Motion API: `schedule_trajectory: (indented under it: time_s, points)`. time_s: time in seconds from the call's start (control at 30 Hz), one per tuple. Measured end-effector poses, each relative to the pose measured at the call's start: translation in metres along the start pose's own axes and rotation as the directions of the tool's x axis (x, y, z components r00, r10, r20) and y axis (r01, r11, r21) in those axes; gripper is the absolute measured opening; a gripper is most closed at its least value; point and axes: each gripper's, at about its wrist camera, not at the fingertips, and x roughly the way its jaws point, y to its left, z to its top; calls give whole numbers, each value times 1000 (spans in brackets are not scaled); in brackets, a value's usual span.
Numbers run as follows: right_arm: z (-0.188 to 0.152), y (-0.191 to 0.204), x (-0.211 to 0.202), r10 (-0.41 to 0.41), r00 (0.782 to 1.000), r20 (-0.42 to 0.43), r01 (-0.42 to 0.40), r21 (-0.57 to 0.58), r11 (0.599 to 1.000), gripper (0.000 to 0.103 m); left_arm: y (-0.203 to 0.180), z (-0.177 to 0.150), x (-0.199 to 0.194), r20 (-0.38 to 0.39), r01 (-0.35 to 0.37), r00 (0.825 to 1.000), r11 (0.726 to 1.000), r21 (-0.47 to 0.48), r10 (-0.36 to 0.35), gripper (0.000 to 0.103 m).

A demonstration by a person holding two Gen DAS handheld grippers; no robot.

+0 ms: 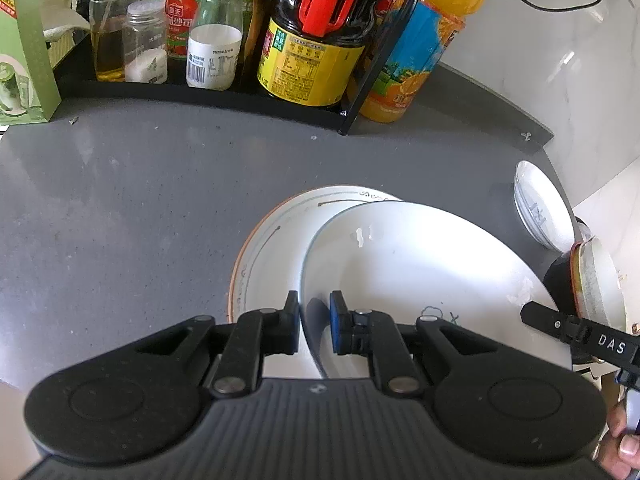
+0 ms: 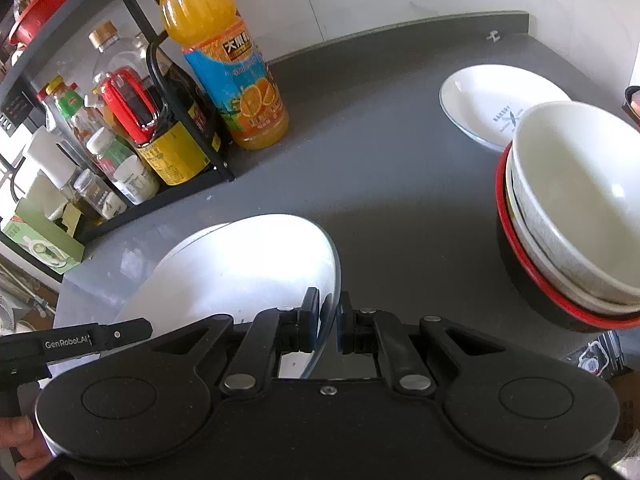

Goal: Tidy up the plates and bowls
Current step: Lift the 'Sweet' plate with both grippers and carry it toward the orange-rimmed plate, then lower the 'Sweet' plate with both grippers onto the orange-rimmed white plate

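Plainly, the white plate (image 1: 420, 264) is tilted, its blue-grey rim caught between the pads of the left claw (image 1: 314, 320), which is clenched on its near edge. It lies partly over a larger plate (image 1: 272, 248) with an orange-brown rim and a dark line pattern, resting on the grey counter (image 1: 140, 200). The right claw (image 2: 328, 320) is clamped on the opposite rim of the same white plate (image 2: 240, 272). Farther right sit stacked bowls (image 2: 576, 200), white inside a red-rimmed black one, just beside a shallow white dish (image 2: 488, 100) with small lettering.
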Motion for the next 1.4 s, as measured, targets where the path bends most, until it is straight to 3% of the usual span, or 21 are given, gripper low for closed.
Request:
schedule_trajectory:
  time_s: [0.5, 1.4]
  points:
    - [-9, 2, 7, -2, 999, -51, 0, -39, 999, 9, 5, 1, 23, -44, -41, 998, 999, 26, 42, 16]
    - [-16, 1, 13, 53, 991, -125, -52, 15, 999, 9, 3, 0, 35, -31, -96, 994, 988, 125, 100, 23]
